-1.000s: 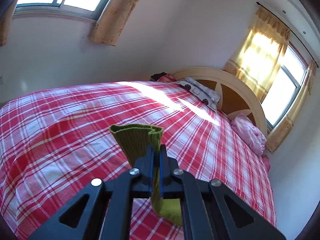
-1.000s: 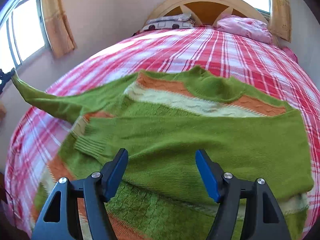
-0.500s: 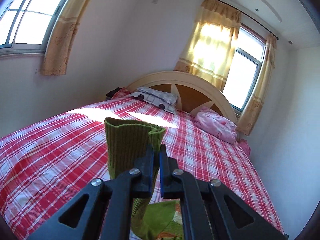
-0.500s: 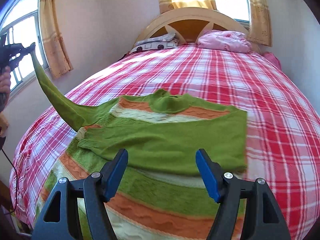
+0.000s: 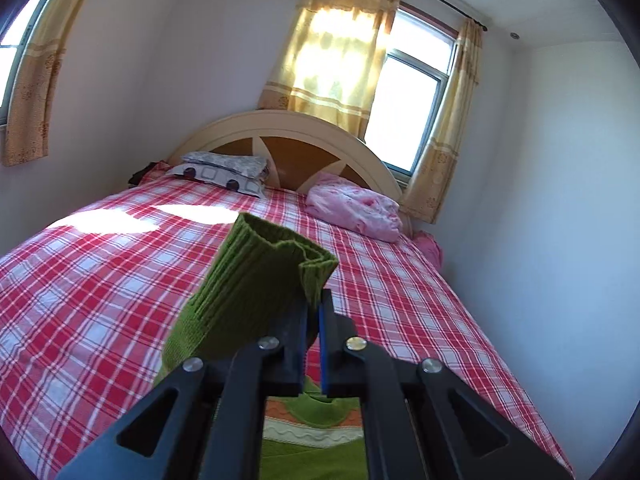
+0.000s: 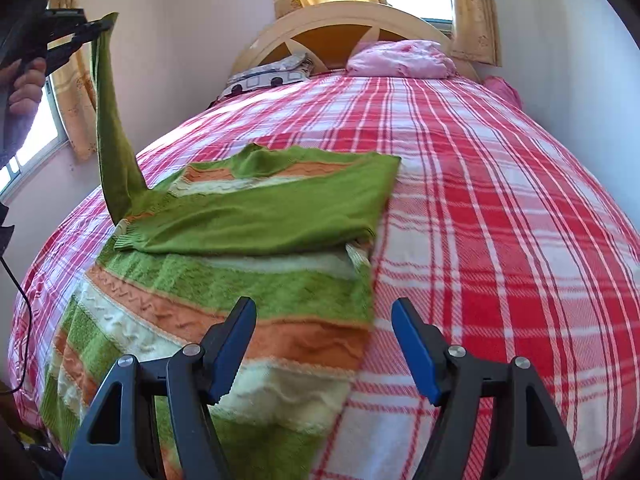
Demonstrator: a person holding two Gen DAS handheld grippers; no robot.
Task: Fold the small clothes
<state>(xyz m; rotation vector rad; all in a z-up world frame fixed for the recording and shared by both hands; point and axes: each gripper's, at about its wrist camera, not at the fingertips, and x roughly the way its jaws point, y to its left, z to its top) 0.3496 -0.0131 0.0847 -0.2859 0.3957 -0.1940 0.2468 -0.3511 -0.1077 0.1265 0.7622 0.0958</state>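
A: Where does the green, orange and cream striped knitted sweater (image 6: pixel 240 280) lie?

B: Flat on the red-and-white plaid bedspread (image 6: pixel 500 208), its body running away from the near edge of the bed towards the headboard. One sleeve is already folded across its chest.

A: And the other sleeve?

B: The long green ribbed sleeve (image 6: pixel 110 120) rises steeply from the sweater's left shoulder up to the left gripper (image 6: pixel 96 26). Its jaws are pressed together on the cuff (image 5: pixel 276 264), which sticks out beyond the blue pads.

A: So the left hand is the one placed for the fold?

B: I judge so. The sleeve's long axis runs up and to the left, so it has to swing rightward, across the body, to land on the folded one.

A: The right gripper (image 6: pixel 324 336)?

B: Jaws well apart, holding nothing, hovering above the sweater's near right hem edge.

A: The room?

B: A curved cream wooden headboard (image 5: pixel 288 136), a grey patterned pillow (image 5: pixel 224 172), a crumpled pink bundle of cloth (image 5: pixel 356 208), yellow curtains (image 5: pixel 332 48) over bright windows.
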